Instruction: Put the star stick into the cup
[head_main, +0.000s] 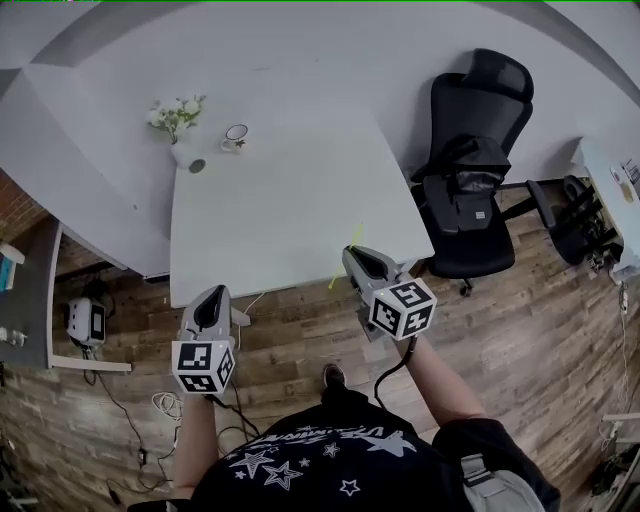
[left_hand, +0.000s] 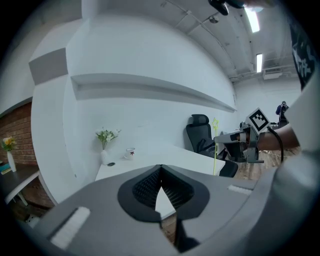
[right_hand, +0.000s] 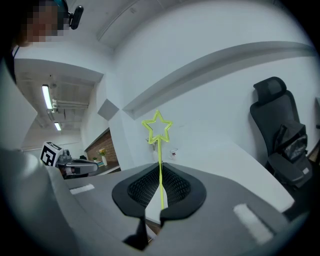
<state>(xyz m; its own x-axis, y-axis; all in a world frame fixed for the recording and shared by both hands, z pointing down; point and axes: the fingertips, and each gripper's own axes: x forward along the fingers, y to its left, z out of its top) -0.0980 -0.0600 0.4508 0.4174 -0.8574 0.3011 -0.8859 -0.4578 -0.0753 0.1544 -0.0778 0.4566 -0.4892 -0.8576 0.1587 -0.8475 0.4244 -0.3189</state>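
Note:
The star stick (right_hand: 159, 131) is thin and yellow-green, with an open star at its top. My right gripper (right_hand: 160, 175) is shut on its stem and holds it upright. In the head view that gripper (head_main: 356, 257) hovers at the table's near right corner with the stick (head_main: 354, 240) poking forward. The small white cup (head_main: 236, 137) stands far off at the table's back left, seen also as the cup (right_hand: 173, 153) beyond the star. My left gripper (head_main: 212, 297) hangs just off the near left edge, shut and empty; its own view shows its jaws (left_hand: 160, 171) together and the cup (left_hand: 130, 152) ahead.
A white vase of flowers (head_main: 176, 128) stands left of the cup, with a small dark round object (head_main: 197, 166) in front of it. The white table (head_main: 290, 210) is otherwise bare. A black office chair (head_main: 472, 165) sits at its right side. Cables lie on the wooden floor.

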